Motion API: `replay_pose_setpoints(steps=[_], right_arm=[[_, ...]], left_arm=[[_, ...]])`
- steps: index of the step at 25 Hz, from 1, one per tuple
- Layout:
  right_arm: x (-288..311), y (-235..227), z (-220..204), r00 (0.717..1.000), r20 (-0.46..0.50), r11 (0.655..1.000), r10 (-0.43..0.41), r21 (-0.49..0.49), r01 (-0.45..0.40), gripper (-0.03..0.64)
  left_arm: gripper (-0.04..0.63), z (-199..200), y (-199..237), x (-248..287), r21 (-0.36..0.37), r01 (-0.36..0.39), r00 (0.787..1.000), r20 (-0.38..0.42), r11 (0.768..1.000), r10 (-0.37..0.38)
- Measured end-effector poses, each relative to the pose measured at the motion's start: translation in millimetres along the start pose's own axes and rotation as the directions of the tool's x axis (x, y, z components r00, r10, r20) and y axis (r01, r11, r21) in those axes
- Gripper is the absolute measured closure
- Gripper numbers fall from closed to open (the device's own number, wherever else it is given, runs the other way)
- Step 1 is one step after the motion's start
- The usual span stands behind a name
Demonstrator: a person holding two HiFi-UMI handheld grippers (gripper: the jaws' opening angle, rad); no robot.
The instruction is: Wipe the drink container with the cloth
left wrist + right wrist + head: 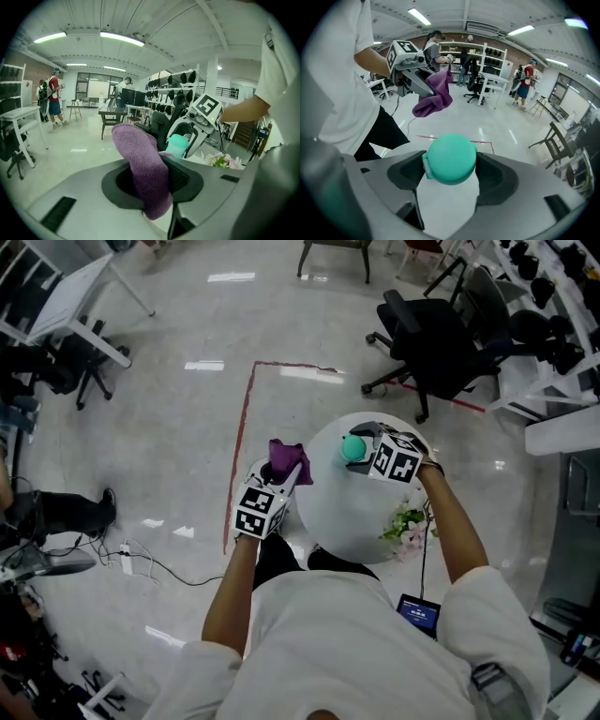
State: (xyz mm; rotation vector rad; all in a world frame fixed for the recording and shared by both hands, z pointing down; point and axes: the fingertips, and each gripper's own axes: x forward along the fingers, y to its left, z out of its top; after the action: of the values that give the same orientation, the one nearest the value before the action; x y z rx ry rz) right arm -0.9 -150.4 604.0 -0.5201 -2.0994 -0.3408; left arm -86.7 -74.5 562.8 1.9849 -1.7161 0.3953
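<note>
A drink container with a teal lid point(353, 448) stands on the round white table point(342, 517). My right gripper point(362, 443) reaches it from the right. In the right gripper view the lid point(451, 158) fills the gap and both jaws touch its sides, so my right gripper point(452, 174) is shut on it. My left gripper point(280, 476) hovers at the table's left edge, shut on a purple cloth point(287, 461). The cloth point(143, 164) stands up from between the jaws of my left gripper point(152, 182) and folds over, a short way from the container point(177, 144).
Pink and white flowers point(405, 523) lie on the table's near right part. A black office chair point(431, 334) stands beyond the table. Red tape point(246, 418) marks the glossy floor, and cables point(141, 563) trail at the left. People stand far off point(54, 96).
</note>
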Motion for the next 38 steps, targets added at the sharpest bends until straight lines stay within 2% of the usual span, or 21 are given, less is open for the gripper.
replay_pose_setpoints(steps=[4, 8, 12, 18, 24, 26, 28, 30, 38], right_arm=[[0, -3, 0, 0.993, 0.004, 0.982, -0.117, 0.151, 0.115, 0.283], [2, -6, 0, 0.971, -0.013, 0.919, -0.239, 0.321, 0.231, 0.284], [3, -14, -2, 0.928, -0.078, 0.795, -0.365, 0.493, 0.354, 0.284], [-3, -21, -6, 0.863, -0.215, 0.622, -0.456, 0.617, 0.482, 0.286], [-6, -31, -16, 0.763, -0.382, 0.410, -0.522, 0.671, 0.617, 0.294], [-3, -31, -18, 0.742, -0.416, 0.356, -0.525, 0.685, 0.636, 0.293], [-1, -30, -18, 0.738, -0.424, 0.337, -0.525, 0.692, 0.638, 0.294], [0, -31, -17, 0.738, -0.426, 0.335, -0.523, 0.694, 0.638, 0.294], [2, -31, -22, 0.727, -0.425, 0.310, -0.540, 0.702, 0.641, 0.293]], left_arm=[[0.472, 20, -2, 15, 0.012, 0.073, 0.997, 0.022, 0.997, -0.073], [0.472, 38, -8, 40, 0.005, 0.177, 0.984, 0.031, 0.984, -0.177], [0.472, 46, -16, 72, 0.039, 0.291, 0.957, -0.004, 0.956, -0.291], [0.472, 50, -38, 115, 0.094, 0.472, 0.881, -0.081, 0.877, -0.466], [0.472, 29, -35, 148, 0.026, 0.554, 0.826, -0.145, 0.832, -0.545], [0.472, 12, -32, 158, 0.011, 0.573, 0.809, -0.167, 0.820, -0.563], [0.472, -7, -28, 170, -0.012, 0.585, 0.795, -0.194, 0.811, -0.575], [0.472, -27, -24, 183, -0.022, 0.584, 0.788, -0.228, 0.812, -0.572], [0.472, -98, -13, 229, -0.097, 0.533, 0.785, -0.314, 0.840, -0.534]])
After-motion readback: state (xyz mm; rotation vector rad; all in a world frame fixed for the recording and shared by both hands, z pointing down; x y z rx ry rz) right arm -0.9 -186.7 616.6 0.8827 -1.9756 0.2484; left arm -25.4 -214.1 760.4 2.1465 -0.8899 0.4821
